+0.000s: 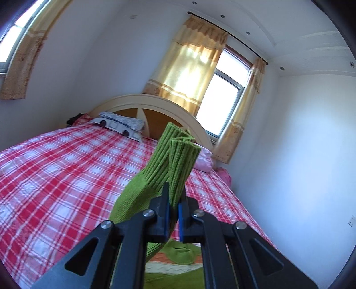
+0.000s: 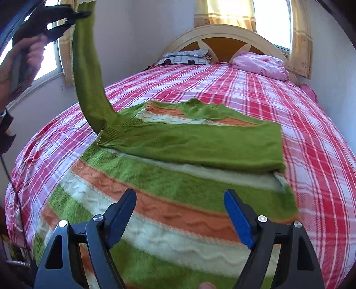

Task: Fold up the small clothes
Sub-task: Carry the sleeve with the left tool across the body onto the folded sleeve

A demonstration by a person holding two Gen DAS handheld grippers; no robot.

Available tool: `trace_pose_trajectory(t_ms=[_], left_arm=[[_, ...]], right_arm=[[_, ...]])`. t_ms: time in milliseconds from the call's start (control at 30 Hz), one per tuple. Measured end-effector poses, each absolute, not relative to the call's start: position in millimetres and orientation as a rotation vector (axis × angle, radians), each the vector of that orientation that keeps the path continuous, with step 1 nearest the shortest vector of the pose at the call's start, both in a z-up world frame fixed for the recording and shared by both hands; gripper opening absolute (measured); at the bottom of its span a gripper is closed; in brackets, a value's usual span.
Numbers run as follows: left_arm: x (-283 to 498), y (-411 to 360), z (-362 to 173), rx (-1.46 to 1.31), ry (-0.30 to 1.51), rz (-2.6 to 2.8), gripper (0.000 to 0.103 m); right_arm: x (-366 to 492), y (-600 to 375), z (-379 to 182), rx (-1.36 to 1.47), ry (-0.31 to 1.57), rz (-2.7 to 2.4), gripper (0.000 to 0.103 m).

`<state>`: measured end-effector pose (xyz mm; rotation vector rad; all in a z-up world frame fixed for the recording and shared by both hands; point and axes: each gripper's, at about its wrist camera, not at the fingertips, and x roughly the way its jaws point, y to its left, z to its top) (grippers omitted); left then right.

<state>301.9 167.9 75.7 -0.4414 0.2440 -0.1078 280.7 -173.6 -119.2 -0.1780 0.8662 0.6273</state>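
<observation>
A striped sweater [image 2: 169, 213] in green, orange and white lies flat on the bed; its body also shows low in the left wrist view, sweater [image 1: 178, 253]. One green sleeve [image 2: 222, 146] is folded across its chest. The other green sleeve [image 2: 86, 73] rises steeply to the upper left, where my left gripper [image 2: 83, 14] holds its ribbed cuff. In the left wrist view that cuff [image 1: 178, 160] sticks out past my left gripper [image 1: 174, 193], which is shut on it. My right gripper [image 2: 180, 195] hovers open over the sweater's lower stripes with nothing between its fingers.
The bed carries a red and white plaid sheet [image 2: 300, 115]. A patterned pillow [image 2: 187, 57] and a pink bundle [image 2: 260, 63] lie by the arched headboard [image 2: 220, 35]. Walls and curtained windows close in on both sides. A hand [image 2: 33, 51] grips the left tool.
</observation>
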Motion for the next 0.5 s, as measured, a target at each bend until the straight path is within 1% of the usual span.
trace_pose_trajectory(t_ms=[233, 500], left_arm=[[323, 106, 69, -0.44, 0.279, -0.212, 0.006], [342, 26, 24, -0.397, 0.402, -0.301, 0.006]], right_arm=[[274, -209, -122, -0.135, 0.876, 0.587, 0.082], [259, -225, -131, -0.145, 0.911, 0.575, 0.082]])
